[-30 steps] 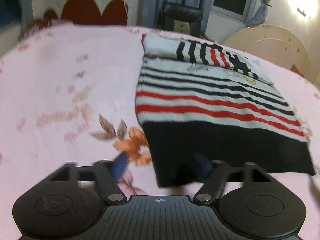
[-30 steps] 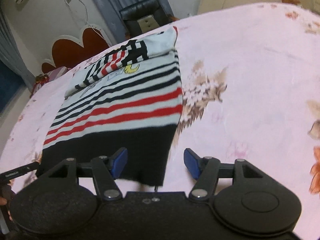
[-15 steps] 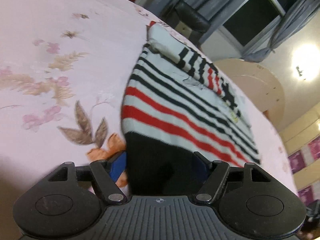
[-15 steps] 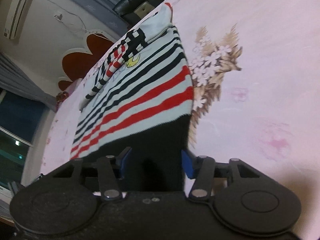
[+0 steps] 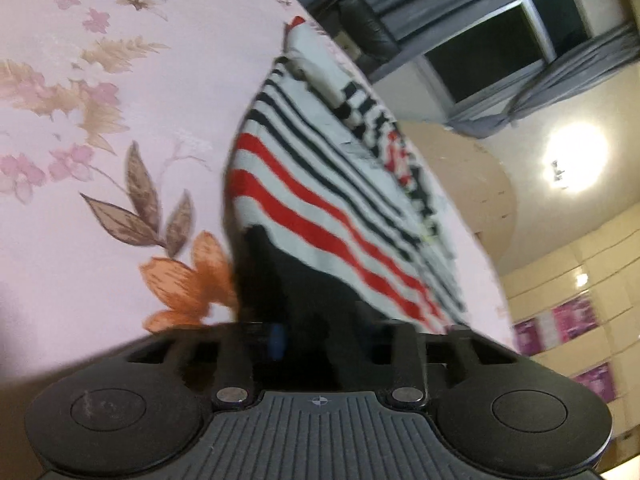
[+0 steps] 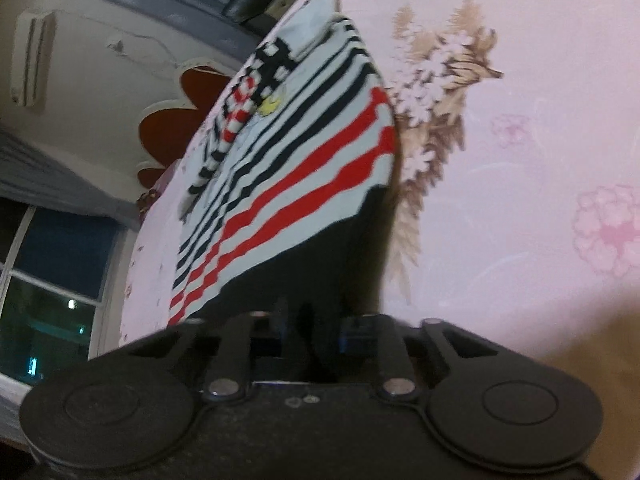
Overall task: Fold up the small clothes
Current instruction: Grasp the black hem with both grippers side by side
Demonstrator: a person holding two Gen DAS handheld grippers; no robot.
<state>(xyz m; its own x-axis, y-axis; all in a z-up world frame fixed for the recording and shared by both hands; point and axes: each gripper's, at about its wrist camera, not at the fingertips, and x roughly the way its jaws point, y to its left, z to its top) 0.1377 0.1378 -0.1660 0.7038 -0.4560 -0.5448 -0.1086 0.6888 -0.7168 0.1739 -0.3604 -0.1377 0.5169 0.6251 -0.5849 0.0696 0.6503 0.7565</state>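
A small striped garment (image 5: 320, 184) lies on the pink floral cloth: white with black and red stripes and a black hem band, sleeves folded across its far end. My left gripper (image 5: 316, 340) is shut on the hem's left corner, which lifts off the cloth. In the right wrist view the same garment (image 6: 296, 160) stretches away. My right gripper (image 6: 312, 332) is shut on the hem's right corner, also raised. The black fabric hides most of both pairs of fingertips.
The pink floral cloth (image 5: 100, 160) covers the whole surface; it also shows in the right wrist view (image 6: 520, 160). A dark chair (image 5: 360, 28) stands past the far edge. A round tabletop (image 5: 480, 184) leans against the wall beyond.
Both grippers slid onto the black hem, closed on its corners and tilted as they lift the hem off the cloth.
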